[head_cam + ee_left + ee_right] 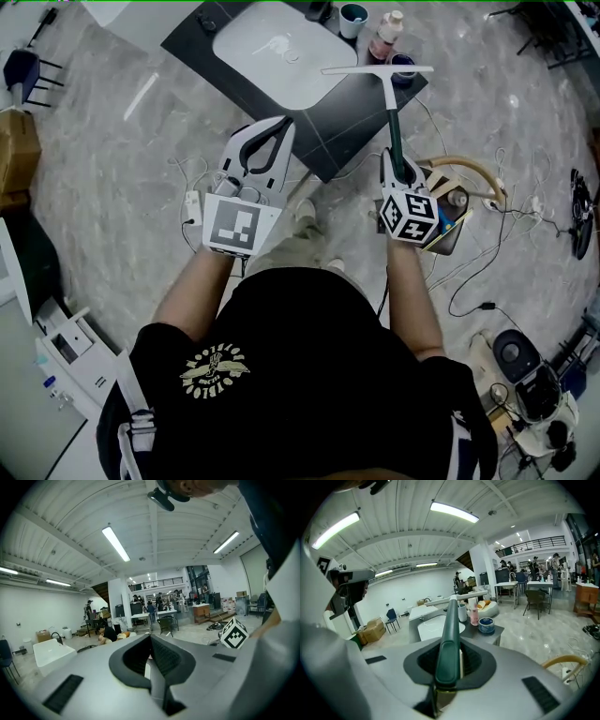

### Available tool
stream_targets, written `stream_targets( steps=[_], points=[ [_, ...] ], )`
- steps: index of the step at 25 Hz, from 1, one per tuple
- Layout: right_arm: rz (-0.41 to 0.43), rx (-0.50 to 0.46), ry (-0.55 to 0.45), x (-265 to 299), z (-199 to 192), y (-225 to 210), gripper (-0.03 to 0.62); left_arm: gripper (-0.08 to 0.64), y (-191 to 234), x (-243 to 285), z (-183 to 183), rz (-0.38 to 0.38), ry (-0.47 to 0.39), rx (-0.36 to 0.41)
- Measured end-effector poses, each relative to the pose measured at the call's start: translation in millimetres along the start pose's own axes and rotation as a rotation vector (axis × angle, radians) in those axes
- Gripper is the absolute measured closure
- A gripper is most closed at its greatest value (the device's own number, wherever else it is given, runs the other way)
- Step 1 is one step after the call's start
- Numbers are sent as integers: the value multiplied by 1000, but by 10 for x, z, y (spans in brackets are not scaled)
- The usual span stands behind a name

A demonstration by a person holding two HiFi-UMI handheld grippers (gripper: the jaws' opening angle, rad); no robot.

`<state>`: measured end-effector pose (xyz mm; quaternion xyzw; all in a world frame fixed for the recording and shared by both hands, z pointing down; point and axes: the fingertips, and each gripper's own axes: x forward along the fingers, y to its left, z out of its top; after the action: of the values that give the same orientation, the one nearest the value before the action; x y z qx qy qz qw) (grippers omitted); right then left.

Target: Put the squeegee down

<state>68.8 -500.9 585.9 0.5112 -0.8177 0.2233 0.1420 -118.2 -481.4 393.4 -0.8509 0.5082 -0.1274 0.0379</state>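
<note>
Seen from above, a person in a black T-shirt (pixel 300 375) stands on a pale marbled floor (pixel 122 169), holding a two-jaw gripper in each hand.

The right gripper (pixel 401 169), at about 2 o'clock from the centre of the head view, has its jaws clenched on the dark green handle of the squeegee (pixel 392 103). The handle runs straight out from the jaws toward 12 o'clock. It ends in a long pale blade (pixel 375 70) that lies crosswise at about 1 o'clock, over the near right corner of a dark tabletop (pixel 347 122). The squeegee is carried in the jaws and has not been laid down. The right gripper view shows the handle pinched between the two pads.

The left gripper (pixel 281 127), at about 10 o'clock, has its jaws closed together with nothing between them.

The tabletop sits at 12 o'clock and carries a white sink basin (pixel 272 47). At its far right end, near 1 o'clock, stand a teal cup (pixel 353 17), a pink bottle (pixel 386 36) and a round blue tin (pixel 405 62), all just beyond the blade.

Loose cables (pixel 469 272) trail over the floor at 3 to 4 o'clock.
</note>
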Motion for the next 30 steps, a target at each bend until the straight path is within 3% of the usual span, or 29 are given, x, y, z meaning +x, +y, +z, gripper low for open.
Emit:
stream_targets(
  steps=[8, 18, 30],
  points=[
    [-35, 68, 88, 648, -442, -111, 523, 537, 248, 178, -293, -20, 13, -5],
    [-79, 99, 190, 952, -875, -244, 523, 537, 210, 142, -357, -32, 31, -22],
    [-176, 214, 287, 1292, -1250, -368, 523, 537, 201, 165, -383, -33, 51, -11]
  ],
)
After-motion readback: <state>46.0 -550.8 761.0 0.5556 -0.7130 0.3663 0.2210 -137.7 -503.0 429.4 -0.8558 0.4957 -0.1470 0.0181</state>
